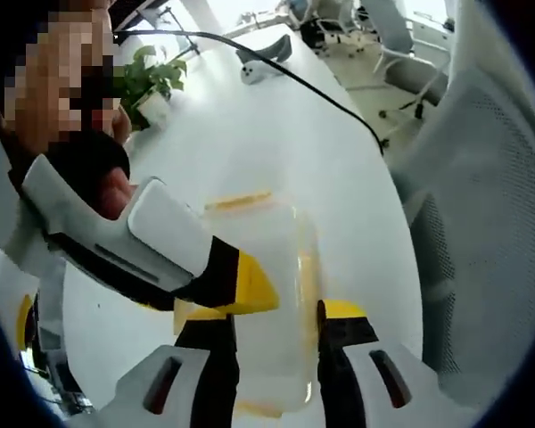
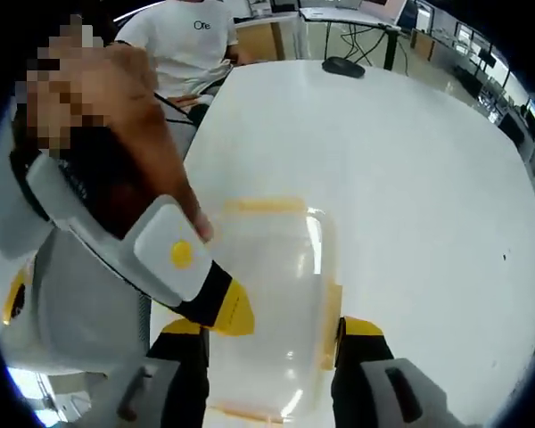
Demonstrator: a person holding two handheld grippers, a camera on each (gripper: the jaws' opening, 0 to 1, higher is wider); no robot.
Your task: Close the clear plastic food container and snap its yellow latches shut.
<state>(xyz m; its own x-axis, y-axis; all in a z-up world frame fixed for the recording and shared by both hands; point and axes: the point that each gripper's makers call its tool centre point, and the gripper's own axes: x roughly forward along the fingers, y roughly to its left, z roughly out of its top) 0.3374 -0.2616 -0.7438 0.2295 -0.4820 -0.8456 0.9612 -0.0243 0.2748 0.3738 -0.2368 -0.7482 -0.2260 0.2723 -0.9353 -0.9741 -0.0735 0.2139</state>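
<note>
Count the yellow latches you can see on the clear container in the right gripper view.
3 yellow latches on the clear plastic food container: one on the far edge, one on the right side, one on the near edge. The other gripper covers the left side, so a fourth may be hidden.

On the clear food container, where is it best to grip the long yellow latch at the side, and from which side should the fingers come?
Probably the latch's free outer edge, coming from outside the container. It runs as a thin strip along the side wall, so its inner face is blocked.
</note>
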